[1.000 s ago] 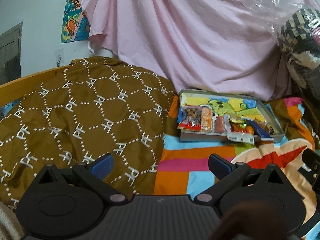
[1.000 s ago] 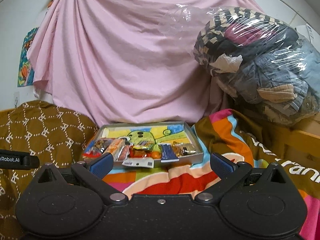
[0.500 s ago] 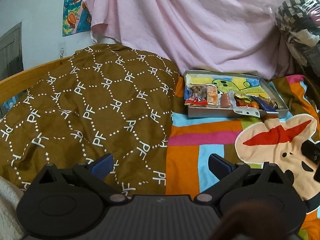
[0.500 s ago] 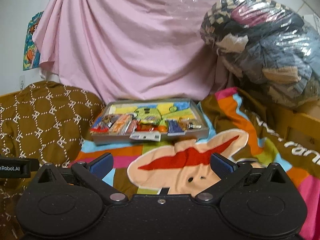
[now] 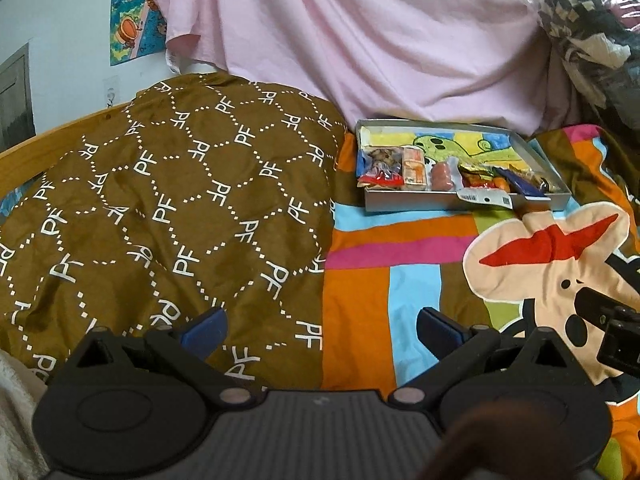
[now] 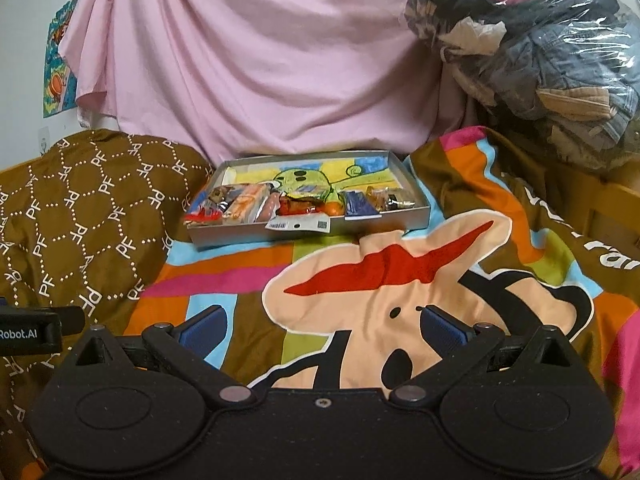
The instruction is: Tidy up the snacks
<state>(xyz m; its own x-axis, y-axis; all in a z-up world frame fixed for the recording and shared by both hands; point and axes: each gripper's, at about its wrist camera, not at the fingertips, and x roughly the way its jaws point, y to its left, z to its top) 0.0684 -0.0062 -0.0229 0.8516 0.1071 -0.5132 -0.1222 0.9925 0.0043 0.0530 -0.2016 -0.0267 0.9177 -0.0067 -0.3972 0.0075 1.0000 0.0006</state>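
A shallow grey box (image 5: 452, 202) (image 6: 312, 233) with a cartoon picture inside lies far ahead on the colourful blanket. Several snack packets (image 5: 416, 170) (image 6: 256, 204) sit in a row along its near wall, and a white-labelled packet (image 6: 300, 224) hangs over the front rim. My left gripper (image 5: 320, 326) is open and empty, low over the seam between the brown quilt and the blanket. My right gripper (image 6: 322, 326) is also open and empty, above the cartoon face on the blanket. Both are well short of the box.
A brown patterned quilt (image 5: 168, 208) covers the left side. A pink sheet (image 6: 256, 64) hangs behind the box. A plastic-wrapped bundle of clothes (image 6: 532, 52) sits at the back right. A wooden bed rail (image 5: 44, 140) runs along the left edge.
Both views have tilted downward, so the box sits higher and farther in each frame and more blanket shows. Both grippers stay open and empty.
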